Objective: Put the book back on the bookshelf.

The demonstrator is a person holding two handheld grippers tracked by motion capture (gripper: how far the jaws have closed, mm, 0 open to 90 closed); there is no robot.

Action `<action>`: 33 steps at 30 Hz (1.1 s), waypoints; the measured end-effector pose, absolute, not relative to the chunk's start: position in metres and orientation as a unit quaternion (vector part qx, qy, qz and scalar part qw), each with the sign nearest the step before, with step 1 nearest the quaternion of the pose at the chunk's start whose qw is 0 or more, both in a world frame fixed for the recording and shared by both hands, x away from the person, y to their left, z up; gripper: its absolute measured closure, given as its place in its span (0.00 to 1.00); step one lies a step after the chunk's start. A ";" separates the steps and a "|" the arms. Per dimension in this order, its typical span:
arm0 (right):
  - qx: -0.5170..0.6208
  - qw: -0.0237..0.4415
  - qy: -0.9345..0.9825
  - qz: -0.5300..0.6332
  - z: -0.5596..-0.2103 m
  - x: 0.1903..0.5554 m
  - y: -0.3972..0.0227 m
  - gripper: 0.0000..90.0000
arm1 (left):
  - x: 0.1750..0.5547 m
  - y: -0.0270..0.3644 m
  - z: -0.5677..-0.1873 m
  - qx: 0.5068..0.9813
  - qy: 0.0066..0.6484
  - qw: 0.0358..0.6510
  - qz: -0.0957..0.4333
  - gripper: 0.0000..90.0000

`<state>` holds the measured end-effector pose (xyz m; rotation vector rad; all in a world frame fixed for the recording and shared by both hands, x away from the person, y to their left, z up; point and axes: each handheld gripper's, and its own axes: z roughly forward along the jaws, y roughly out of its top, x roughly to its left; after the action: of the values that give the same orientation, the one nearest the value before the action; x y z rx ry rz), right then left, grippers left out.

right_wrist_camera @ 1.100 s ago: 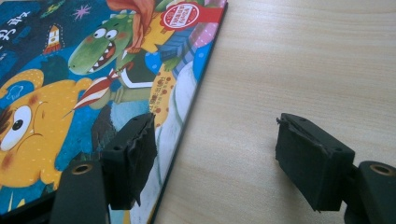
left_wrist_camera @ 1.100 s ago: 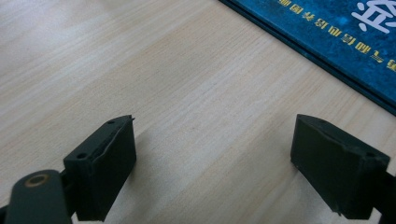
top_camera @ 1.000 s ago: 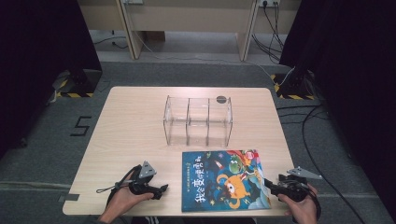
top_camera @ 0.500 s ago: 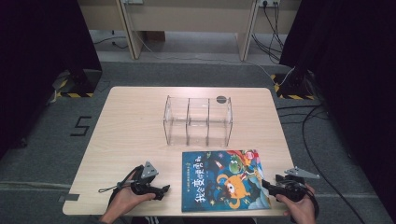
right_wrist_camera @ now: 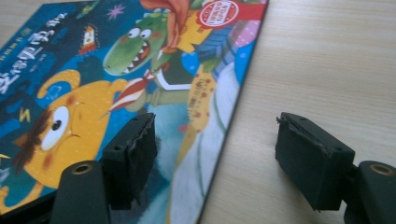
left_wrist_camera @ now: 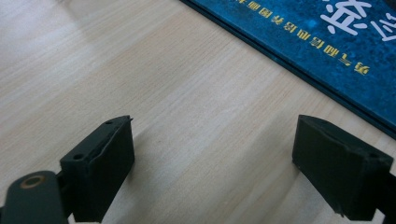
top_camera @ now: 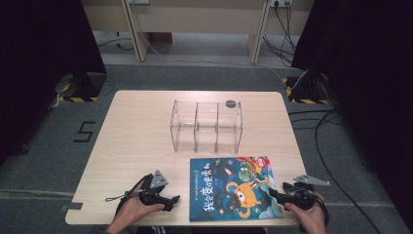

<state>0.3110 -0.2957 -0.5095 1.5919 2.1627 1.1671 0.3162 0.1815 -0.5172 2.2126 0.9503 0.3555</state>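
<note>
Table (top_camera: 141, 131) | clear rack (top_camera: 206, 125) beyond book (top_camera: 234, 187) | black disc (top_camera: 230, 103) behind rack

Picture book (top_camera: 234, 187), blue cartoon-monster cover, closed, flat at table's near edge, before clear organizer

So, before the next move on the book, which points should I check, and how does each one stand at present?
1. Right gripper open: ok.
2. Its jaws straddle the right edge of the book: ok, one over the cover, one over the table.
3. Left gripper open with nothing between its jaws: ok.
4. Left gripper at the book: not ok, bare wood between them.
5. Clear rack stands upright behind the book: ok.
6. Rack slots empty: cannot tell.
</note>
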 end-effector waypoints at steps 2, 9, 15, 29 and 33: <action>0.540 0.104 0.734 0.399 -0.510 0.311 -0.295 0.33 | 0.316 0.181 -0.517 0.852 0.367 0.346 0.137 0.13; 0.527 0.089 0.737 0.415 -0.512 0.314 -0.279 0.32 | 0.316 0.180 -0.517 0.853 0.366 0.346 0.137 0.13; 0.531 0.081 0.729 0.423 -0.513 0.314 -0.280 0.30 | 0.316 0.178 -0.516 0.850 0.375 0.342 0.139 0.16; 0.509 0.077 0.743 0.427 -0.514 0.314 -0.268 0.31 | 0.319 0.181 -0.513 0.835 0.404 0.353 0.119 0.20; 0.510 0.063 0.739 0.435 -0.514 0.313 -0.264 0.31 | 0.318 0.183 -0.511 0.831 0.411 0.360 0.104 0.23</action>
<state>0.3134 -0.2636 -0.5142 1.5422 2.2333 1.3130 0.3180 0.1827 -0.5114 2.1438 1.0588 0.2682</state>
